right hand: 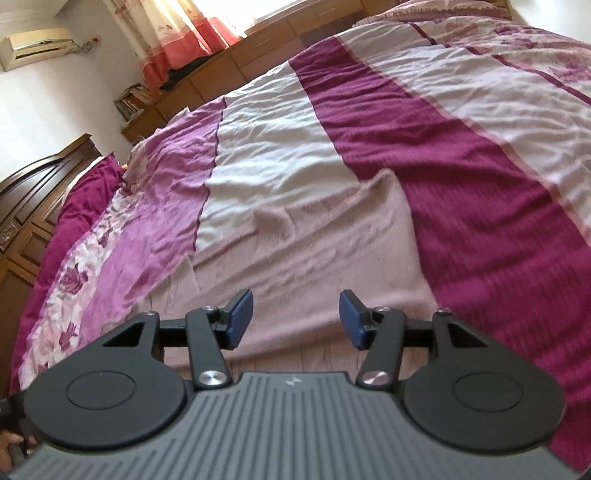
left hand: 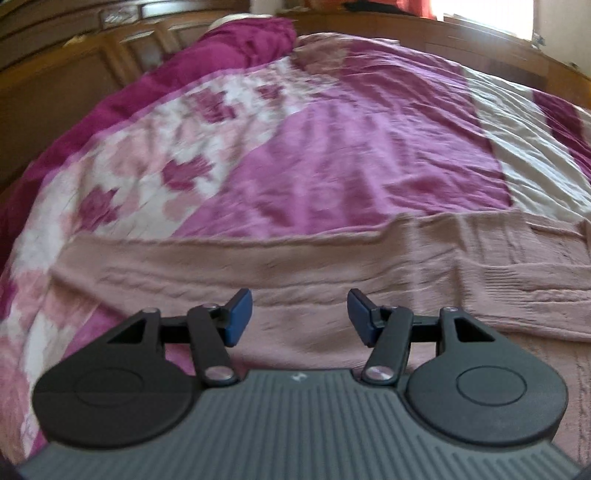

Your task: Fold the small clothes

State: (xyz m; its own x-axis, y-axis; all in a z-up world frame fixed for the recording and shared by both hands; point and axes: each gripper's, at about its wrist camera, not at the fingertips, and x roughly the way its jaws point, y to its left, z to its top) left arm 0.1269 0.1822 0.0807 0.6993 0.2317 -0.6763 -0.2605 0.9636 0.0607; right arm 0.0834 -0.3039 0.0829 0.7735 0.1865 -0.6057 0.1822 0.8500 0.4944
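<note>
A dusty-pink knitted garment (left hand: 332, 266) lies spread flat on the bed, folded over itself with a straight far edge. In the left wrist view my left gripper (left hand: 300, 316) hovers over its near part, open, with nothing between the blue pads (left hand: 238, 317). The same garment (right hand: 303, 254) fills the middle of the right wrist view, one corner reaching toward the far side. My right gripper (right hand: 296, 319) hangs above its near edge, open and holding nothing.
The bed is covered by a purple, white and magenta bedspread (left hand: 351, 147) with flower print on the left. A wooden headboard (right hand: 33, 192) and wooden cabinets (right hand: 207, 81) stand beyond it, below a curtained window (right hand: 192, 29). A magenta pillow (left hand: 243, 40) lies at the far end.
</note>
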